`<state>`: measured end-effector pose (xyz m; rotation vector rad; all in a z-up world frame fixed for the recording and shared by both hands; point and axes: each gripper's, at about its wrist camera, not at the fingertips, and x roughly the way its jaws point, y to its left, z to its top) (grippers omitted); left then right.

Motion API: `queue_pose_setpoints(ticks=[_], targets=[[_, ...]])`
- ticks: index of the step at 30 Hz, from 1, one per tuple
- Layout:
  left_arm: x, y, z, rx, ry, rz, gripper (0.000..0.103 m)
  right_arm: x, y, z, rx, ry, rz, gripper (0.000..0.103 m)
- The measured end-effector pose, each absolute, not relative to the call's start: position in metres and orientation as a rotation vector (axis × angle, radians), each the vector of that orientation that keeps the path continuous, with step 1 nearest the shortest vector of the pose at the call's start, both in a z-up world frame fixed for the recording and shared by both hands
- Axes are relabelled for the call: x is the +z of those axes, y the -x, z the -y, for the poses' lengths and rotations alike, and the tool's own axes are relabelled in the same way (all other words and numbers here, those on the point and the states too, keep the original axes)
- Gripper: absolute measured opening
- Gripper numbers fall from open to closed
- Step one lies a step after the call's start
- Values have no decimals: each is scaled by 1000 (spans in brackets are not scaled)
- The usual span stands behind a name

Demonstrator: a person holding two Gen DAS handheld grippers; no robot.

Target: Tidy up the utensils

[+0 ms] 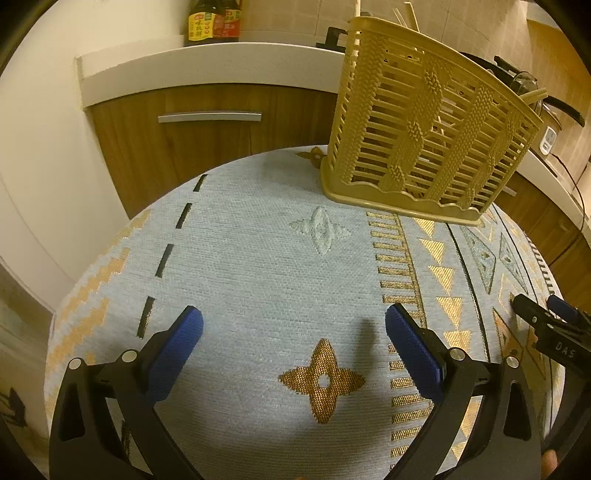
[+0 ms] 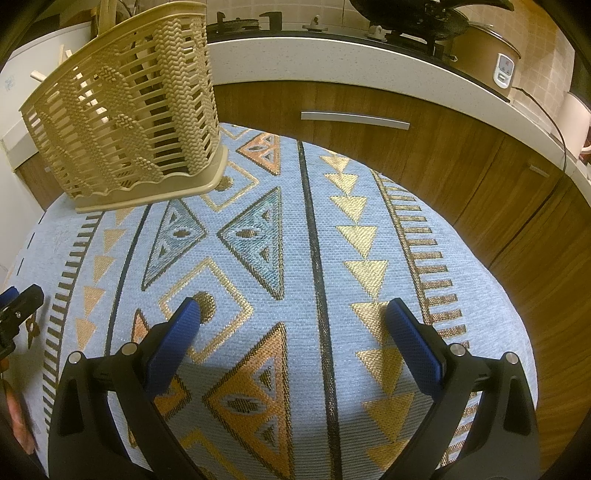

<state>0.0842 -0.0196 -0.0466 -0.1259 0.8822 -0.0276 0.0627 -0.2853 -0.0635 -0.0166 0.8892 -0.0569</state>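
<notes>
A tan slatted plastic utensil holder [image 1: 424,125] stands upright at the far side of the cloth-covered table [image 1: 258,258]; chopstick ends [image 1: 406,16] poke out of its top. In the right wrist view the same holder [image 2: 125,110] is at the far left, with stick tips [image 2: 62,53] showing above its rim. My left gripper [image 1: 293,325] hovers open over the pale blue cloth, nothing between its blue pads. My right gripper [image 2: 293,317] is open too, empty, above the patterned part of the table [image 2: 314,240]. The right gripper's tip [image 1: 546,317] shows at the left view's right edge.
Wooden cabinets [image 2: 369,122] under a white counter [image 1: 207,59] stand close behind the table. Sauce bottles [image 1: 214,22] sit on the counter. A stove with a black pan [image 2: 424,14] and a rice cooker [image 2: 491,51] are at the back right. A power cord [image 2: 546,110] hangs off the counter.
</notes>
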Motion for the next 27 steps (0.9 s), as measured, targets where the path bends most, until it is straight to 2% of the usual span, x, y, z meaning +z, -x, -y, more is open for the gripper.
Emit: queue_pose_setpoints(ticks=[27], targets=[[-47, -84, 19, -29, 128, -881, 96, -64, -69, 289, -51, 15, -889, 96]])
